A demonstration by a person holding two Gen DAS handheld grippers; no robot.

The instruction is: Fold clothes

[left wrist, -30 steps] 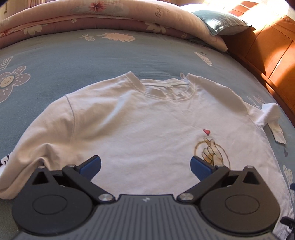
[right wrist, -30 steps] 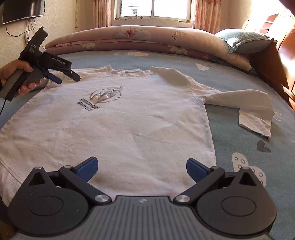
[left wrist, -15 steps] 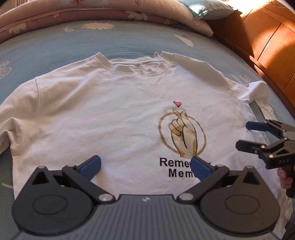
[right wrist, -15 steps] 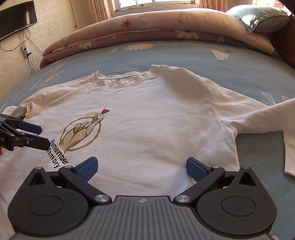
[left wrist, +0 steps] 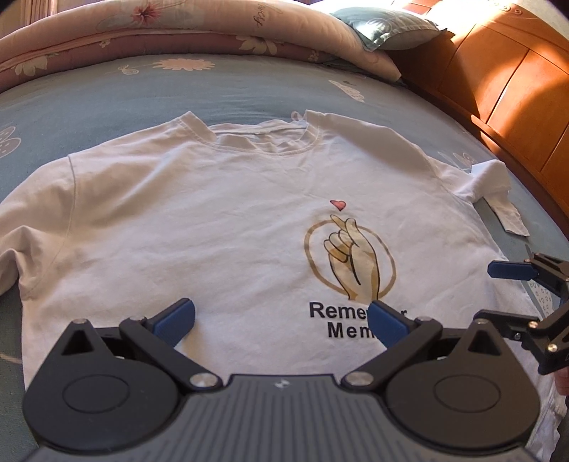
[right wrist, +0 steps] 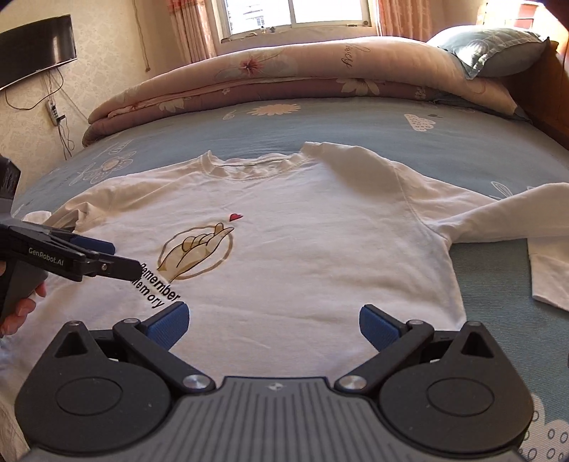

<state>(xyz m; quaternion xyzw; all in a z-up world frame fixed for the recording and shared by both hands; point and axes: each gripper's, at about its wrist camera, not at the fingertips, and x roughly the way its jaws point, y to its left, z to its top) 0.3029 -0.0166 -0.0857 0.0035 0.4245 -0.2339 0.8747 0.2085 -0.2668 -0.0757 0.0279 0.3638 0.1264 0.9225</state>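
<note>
Seen first through the left wrist camera, the left gripper hangs over the near part of a white long-sleeved shirt, its blue-padded jaws spread wide with nothing between them. The shirt lies face up and spread flat on a blue bedsheet printed with flowers and clouds, collar toward the far side. On its chest sits a print of a hand with crossed fingers inside a gold ring, a small red heart above it and black lettering below, partly hidden by the right-hand pad. The shirt's right-side sleeve is bent back on itself near the bed's edge. At the right margin the right gripper reaches in above the shirt's side, jaws apart and empty. A rolled floral quilt and a grey-blue pillow lie at the far side, and a wooden headboard runs along the right.

Next, in the right wrist view, the right gripper hovers over the shirt's near hem, jaws wide and holding nothing. The left gripper comes in from the left, held by a hand, its tips over the lettering beside the print; its jaws are apart with no cloth caught. One sleeve stretches right across the sheet, its cuff folded down. Beyond the quilt is a window with curtains, and a dark screen hangs on the left wall.
</note>
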